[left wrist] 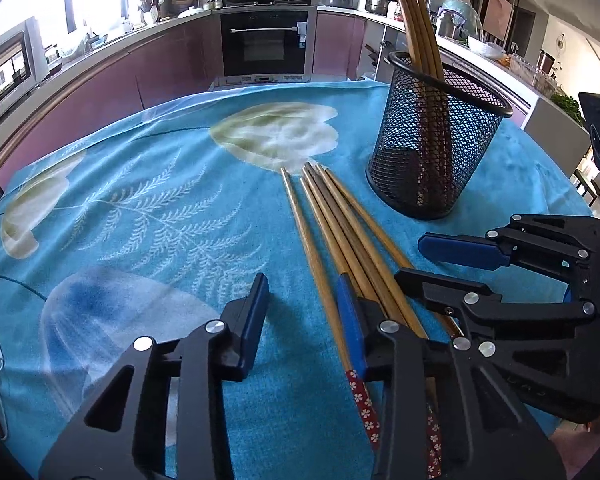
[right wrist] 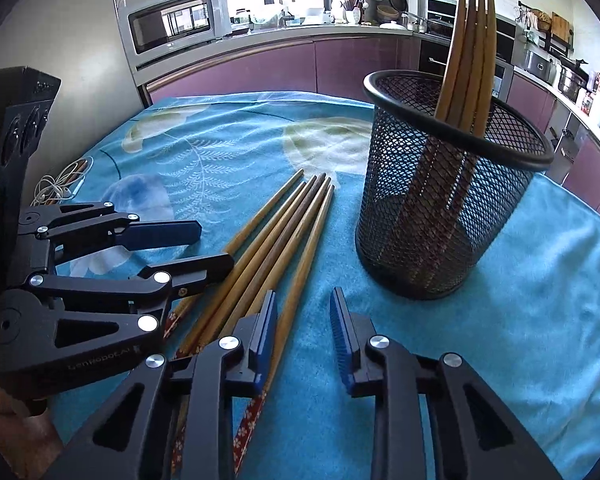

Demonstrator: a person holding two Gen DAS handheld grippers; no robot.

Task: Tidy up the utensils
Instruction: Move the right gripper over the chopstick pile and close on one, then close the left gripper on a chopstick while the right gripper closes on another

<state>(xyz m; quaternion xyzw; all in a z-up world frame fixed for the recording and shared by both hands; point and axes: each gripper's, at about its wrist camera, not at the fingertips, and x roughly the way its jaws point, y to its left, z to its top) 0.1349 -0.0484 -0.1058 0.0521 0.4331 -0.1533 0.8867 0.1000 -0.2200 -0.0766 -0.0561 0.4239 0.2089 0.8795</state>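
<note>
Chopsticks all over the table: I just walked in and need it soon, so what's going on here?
A person is sorting chopsticks with a two-finger gripper in each hand. Several already stand in the black mesh cup. Five more chopsticks lie side by side on the blue tablecloth. The left gripper has one chopstick between its fingers, and so does the right gripper, but neither visibly clamps it. Nothing is lifted yet.

A blue flowered tablecloth (left wrist: 148, 216) is spread beneath the gripper. A tangled white cable (right wrist: 62, 188) is seen at its left. Ahead, an oven (left wrist: 266, 42) and a microwave (right wrist: 172, 20) are set among purple cabinets (right wrist: 260, 66).
</note>
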